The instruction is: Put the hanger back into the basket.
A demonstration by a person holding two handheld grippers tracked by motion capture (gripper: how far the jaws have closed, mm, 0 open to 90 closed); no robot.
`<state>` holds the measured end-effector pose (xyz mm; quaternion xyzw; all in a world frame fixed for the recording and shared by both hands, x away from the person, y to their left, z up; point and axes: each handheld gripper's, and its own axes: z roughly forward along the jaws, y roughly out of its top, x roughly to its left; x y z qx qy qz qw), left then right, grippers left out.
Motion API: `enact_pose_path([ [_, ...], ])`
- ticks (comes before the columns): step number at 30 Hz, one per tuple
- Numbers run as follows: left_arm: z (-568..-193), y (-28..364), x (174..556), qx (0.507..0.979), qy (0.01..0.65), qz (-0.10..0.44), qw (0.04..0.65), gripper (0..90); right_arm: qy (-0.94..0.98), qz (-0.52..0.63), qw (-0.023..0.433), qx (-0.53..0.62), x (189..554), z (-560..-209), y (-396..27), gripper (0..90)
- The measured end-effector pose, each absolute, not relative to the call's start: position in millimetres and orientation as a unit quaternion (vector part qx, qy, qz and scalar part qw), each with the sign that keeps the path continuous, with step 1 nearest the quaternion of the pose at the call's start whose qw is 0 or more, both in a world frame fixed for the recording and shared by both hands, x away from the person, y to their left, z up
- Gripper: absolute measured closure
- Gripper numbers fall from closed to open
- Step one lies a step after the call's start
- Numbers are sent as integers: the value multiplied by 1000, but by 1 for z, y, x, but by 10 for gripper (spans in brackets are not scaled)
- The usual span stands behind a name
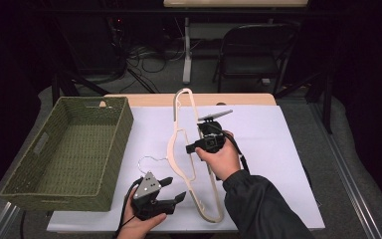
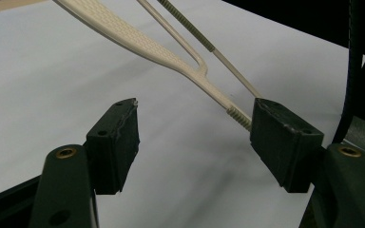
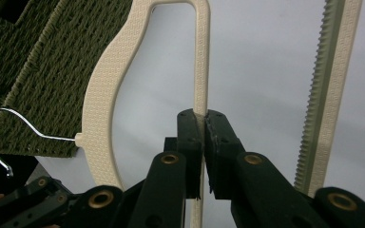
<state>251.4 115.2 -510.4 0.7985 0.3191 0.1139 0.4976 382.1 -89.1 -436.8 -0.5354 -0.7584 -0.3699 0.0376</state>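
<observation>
The right tongs (image 3: pixel 204 124) pinch a thin inner bar of the cream hanger (image 1: pixel 181 149) above the white bench (image 1: pixel 278 149) while the left tongs (image 1: pixel 175 189) gape empty nearby, so the hanger may pivot and snag the basket (image 1: pixel 69 149)

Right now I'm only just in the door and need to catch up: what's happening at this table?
A person works with a gripper in each hand. The right gripper is clamped on a thin bar of a cream plastic hanger lying on the white tabletop. The left gripper is open beside the hanger's lower end, holding nothing. A green woven basket sits at the left.
</observation>
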Motion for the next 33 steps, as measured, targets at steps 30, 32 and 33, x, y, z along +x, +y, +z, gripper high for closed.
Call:
enact_pose_path([
  [30,-525,86,273,766,366,79,522,553,-749,-387,42,-536,380,-443,-84,861],
  [32,-526,85,274,764,370,76,524,579,-750,-386,43,-536,380,-443,-84,861],
  [33,-527,85,275,764,369,76,524,593,-750,-385,44,-536,380,-444,-84,861],
])
